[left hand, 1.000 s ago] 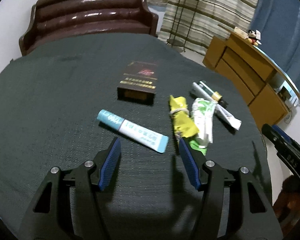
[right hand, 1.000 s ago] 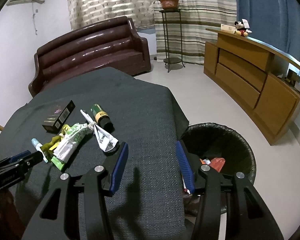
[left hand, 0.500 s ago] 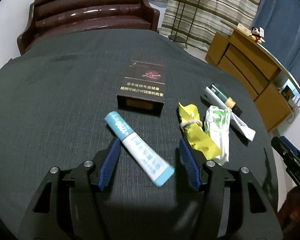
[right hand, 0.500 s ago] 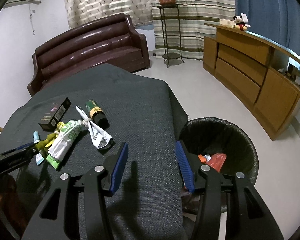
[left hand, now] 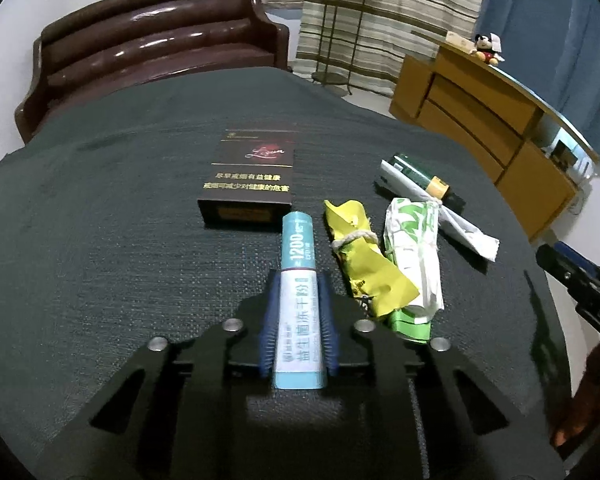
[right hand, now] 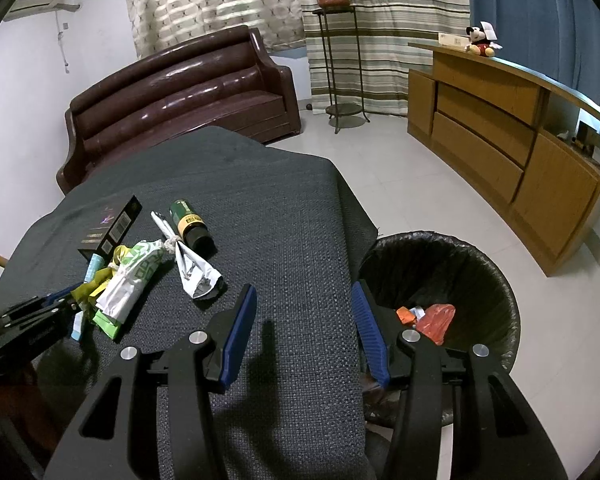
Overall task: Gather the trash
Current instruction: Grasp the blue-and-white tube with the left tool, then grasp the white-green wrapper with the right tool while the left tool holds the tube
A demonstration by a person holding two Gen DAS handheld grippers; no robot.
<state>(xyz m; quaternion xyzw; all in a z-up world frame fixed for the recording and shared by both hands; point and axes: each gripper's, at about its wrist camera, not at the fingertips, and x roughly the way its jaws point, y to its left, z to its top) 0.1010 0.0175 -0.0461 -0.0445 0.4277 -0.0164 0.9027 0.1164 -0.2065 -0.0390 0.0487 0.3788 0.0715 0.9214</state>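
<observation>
1. Left gripper (left hand: 298, 284): jaws just been closing, now pinched on the blue-white sachet (left hand: 298, 280), blue pads pressed on both long edges. Sachet runs lengthways btwn the pads; far teal end sticks out past the tips, just short of the dark box (left hand: 252, 178); near end pokes back toward the camera.
2. Right gripper (right hand: 304, 300): spread, nothing btwn the pads, held over the table edge next to the bin (right hand: 440, 268).
3. Sachet feel, by looks: thin foil/plastic stick pack, v. light, probably powder inside. Semi-stiff along its length, soft across, so likely to buckle or crease if squeezed hard. Glossy skin, so possibly slippery against the pads.
4. Grip spot: mid-to-lower body already taken, good balance. Long overhang in front may droop or swing on the lift; no need for more force.
5. Rest of trash on the grey cloth table (left hand: 100, 240), right of the sachet: yellow wrapper (left hand: 360, 256) tied w/ string, green-white wrapper (left hand: 414, 252) touching it, white twisted paper (left hand: 452, 220) lying against a green bottle (left hand: 424, 178). All look light and crumply except the bottle: rigid, round, apt to roll.
6. Bin: black liner, some orange scraps already inside, on the floor just beside the table's right edge. Lies on the far side of the trash pile from the sachet.
</observation>
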